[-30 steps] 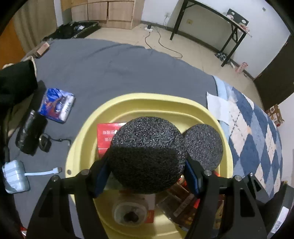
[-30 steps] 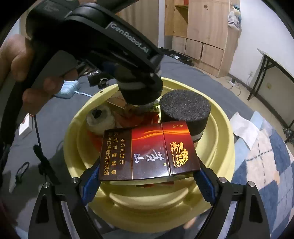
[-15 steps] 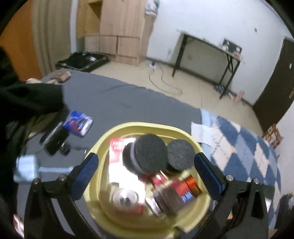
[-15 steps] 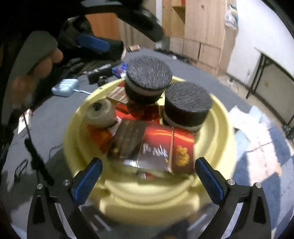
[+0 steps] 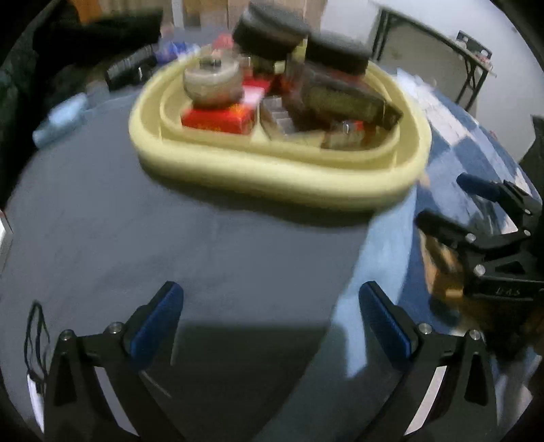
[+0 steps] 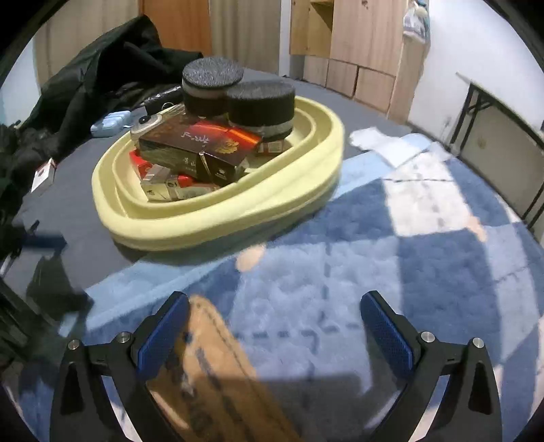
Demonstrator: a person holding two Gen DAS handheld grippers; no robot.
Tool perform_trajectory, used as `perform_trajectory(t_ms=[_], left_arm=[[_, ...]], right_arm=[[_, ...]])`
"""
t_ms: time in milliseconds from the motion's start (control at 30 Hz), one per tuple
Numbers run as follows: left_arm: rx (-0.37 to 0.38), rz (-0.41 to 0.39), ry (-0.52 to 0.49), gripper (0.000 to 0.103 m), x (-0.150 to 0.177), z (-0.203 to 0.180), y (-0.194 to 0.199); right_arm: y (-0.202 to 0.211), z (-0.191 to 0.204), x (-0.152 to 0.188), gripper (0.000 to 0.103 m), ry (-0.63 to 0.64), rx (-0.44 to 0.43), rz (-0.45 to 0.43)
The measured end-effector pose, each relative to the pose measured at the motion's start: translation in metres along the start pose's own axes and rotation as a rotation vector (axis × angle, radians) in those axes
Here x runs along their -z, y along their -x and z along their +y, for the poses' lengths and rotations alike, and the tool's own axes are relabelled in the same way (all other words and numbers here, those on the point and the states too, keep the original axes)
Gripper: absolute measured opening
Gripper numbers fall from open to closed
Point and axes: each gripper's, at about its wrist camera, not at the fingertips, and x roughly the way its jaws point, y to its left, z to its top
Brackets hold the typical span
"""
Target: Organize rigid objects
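Ahead of the left tongs (image 5: 270,318), whose jaws have just been opening and are seen wide apart with nothing between them, the yellow basin (image 5: 278,176) is found on the grey sheet (image 5: 170,238); it is heaped with boxes (image 5: 217,119) and two black pucks (image 5: 272,29), presumably gathered there so the loose rigid things sit in one place. The right tongs (image 6: 273,323) have likewise just been opening and stand apart, empty, the basin up and to their left. Both are judged clear of the load. Only the left view shows the other tongs (at its right edge); only the right view shows a tan pouch (image 6: 210,367) just beside the left pad, and the blue blanket (image 6: 408,272) sharply.
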Motion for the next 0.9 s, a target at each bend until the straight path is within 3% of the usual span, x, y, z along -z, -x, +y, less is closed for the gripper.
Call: perform_trajectory(t_ms=[67,233,900], left_arm=[[-0.012,-0.031,-0.048,0.103,-0.009,-0.009,-0.006],[0.036,-0.044,-0.047,0.103,-0.036,-0.005,-0.029],[0.035,-0.056,-0.056,0.103,-0.035,-0.009,-0.032]], right_arm=[[-0.014,0.004,-0.009,0.103,0.034,0.012,0.016],[-0.039,-0.008,-0.028,0.103,0.016,-0.019,0.028],[-0.035,-0.008,-0.025,0.103,0.019,-0.008,0.002]])
